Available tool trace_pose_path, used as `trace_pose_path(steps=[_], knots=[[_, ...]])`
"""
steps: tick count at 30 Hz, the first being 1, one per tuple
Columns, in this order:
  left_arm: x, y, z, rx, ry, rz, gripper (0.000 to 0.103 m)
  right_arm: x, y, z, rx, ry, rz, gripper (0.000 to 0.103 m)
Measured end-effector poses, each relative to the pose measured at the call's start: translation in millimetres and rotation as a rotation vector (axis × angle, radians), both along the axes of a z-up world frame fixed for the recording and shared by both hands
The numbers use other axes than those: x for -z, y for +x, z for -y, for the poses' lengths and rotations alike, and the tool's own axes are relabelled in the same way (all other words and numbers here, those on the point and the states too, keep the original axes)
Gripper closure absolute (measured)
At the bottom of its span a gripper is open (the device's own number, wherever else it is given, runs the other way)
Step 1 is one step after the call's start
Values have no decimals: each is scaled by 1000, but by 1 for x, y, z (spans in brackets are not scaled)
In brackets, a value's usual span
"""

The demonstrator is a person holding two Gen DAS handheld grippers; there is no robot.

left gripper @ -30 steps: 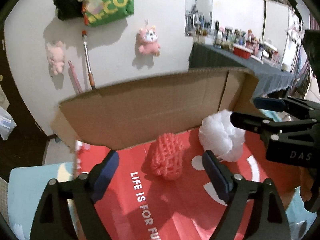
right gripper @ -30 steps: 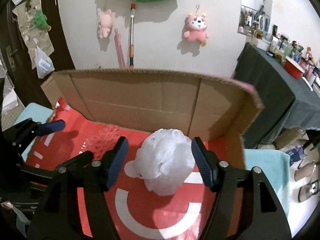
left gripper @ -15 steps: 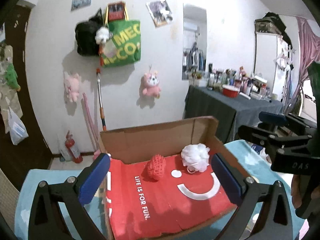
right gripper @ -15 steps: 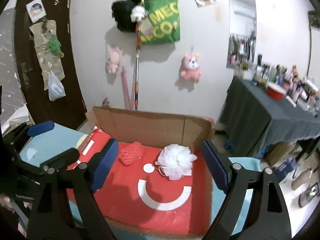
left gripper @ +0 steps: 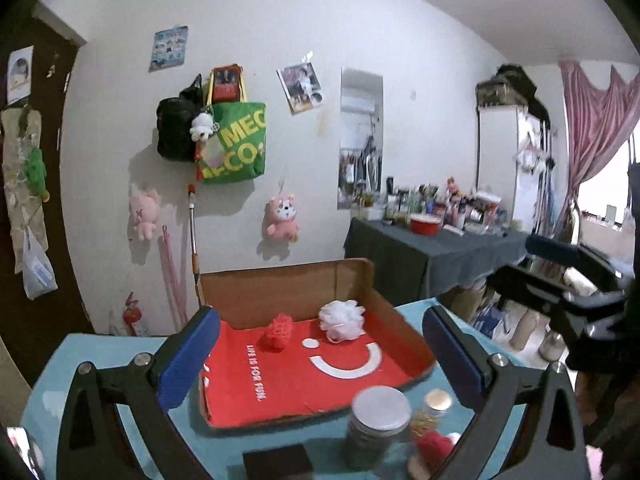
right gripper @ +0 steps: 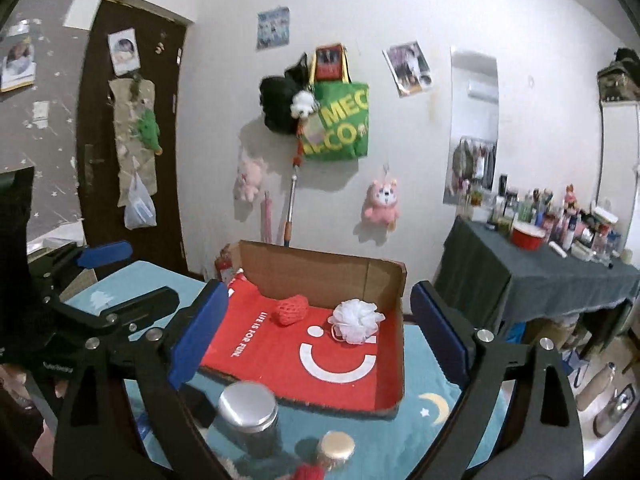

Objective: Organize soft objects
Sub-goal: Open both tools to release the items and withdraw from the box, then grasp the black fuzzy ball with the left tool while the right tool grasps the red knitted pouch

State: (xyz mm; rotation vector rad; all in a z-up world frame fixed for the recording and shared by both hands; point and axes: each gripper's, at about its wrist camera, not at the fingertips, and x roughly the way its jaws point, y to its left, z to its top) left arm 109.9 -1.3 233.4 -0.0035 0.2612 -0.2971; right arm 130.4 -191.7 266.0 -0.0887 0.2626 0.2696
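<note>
A red mesh sponge [left gripper: 277, 332] [right gripper: 291, 310] and a white bath pouf [left gripper: 342, 320] [right gripper: 356, 320] lie side by side at the back of an open cardboard box [left gripper: 280, 292] [right gripper: 320, 276] with a red printed floor. My left gripper [left gripper: 320, 354] hangs wide open in front of the box with nothing between its fingers. My right gripper [right gripper: 320, 336] is also back from the box, its jaws opening and empty. Each gripper shows at the edge of the other's view: the right gripper [left gripper: 532, 266] and the left gripper [right gripper: 132, 276].
The box sits on a teal cloth-covered table [left gripper: 100, 352]. In front of it stand a silver-lidded jar [left gripper: 378, 420] [right gripper: 248, 416], a small gold-lidded jar [left gripper: 438, 400] [right gripper: 336, 448], a red soft item [left gripper: 434, 444] and a black block [left gripper: 278, 466]. A cluttered dark table [left gripper: 420, 248] stands at the right.
Both grippers have drawn back and up, away from the box, and their jaws have widened. The white pouf, earlier between the right fingers, now lies free in the box.
</note>
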Motion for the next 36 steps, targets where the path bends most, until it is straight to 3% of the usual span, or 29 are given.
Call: trace_pose_path(steps=[6, 17, 24, 36], knots=[[12, -47, -3, -17, -39, 71, 0, 16, -72, 7, 41, -7, 123, 3], [69, -102, -1, -67, -65, 74, 0, 74, -141, 11, 98, 18, 142, 3], [122, -108, 3, -100, -44, -29, 0, 122, -153, 11, 162, -1, 109, 3], [187, -88, 2, -131, -8, -210, 0, 196, -131, 17, 197, 28, -84, 3]])
